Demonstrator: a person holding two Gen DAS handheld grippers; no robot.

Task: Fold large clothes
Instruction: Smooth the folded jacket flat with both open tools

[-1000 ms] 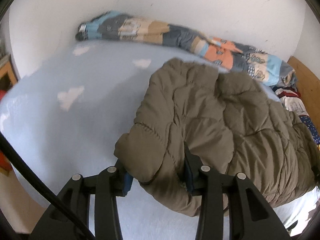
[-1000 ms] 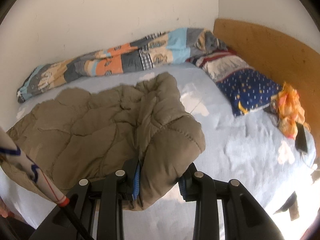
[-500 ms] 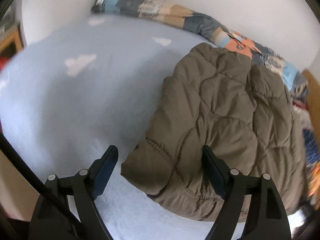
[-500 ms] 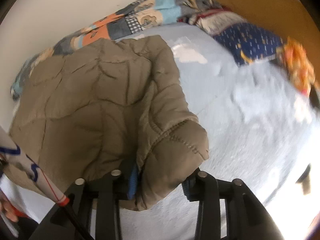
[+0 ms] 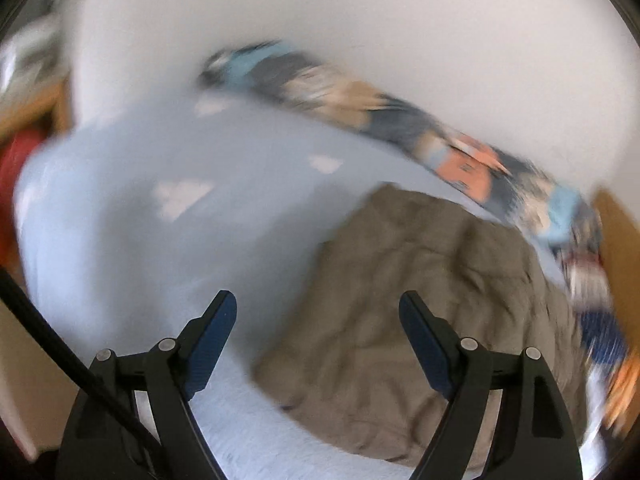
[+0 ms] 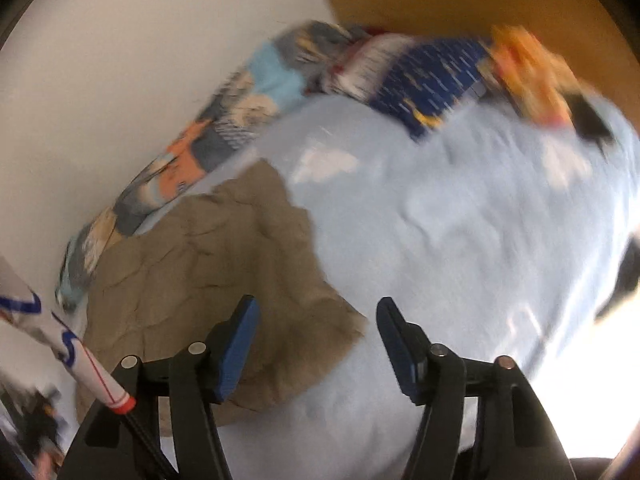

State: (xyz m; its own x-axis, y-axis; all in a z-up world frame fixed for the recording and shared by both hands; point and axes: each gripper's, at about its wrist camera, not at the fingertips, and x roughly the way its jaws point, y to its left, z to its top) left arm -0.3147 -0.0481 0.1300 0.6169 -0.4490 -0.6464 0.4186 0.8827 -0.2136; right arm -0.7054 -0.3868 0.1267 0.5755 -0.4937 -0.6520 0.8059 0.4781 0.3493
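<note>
A brown quilted jacket lies folded on the light blue bed sheet; it also shows in the right wrist view. My left gripper is open and empty, held above the jacket's left edge. My right gripper is open and empty, above the jacket's right front corner. Both views are blurred by motion.
A patchwork blanket lies rolled along the white wall at the back. A dark blue patterned pillow and an orange cloth lie by the wooden headboard. A patterned sleeve crosses the right view's lower left.
Both grippers have let go of the jacket's cuffs and opened wide. They have pulled back and up, and the jacket now rests flat on the bed.
</note>
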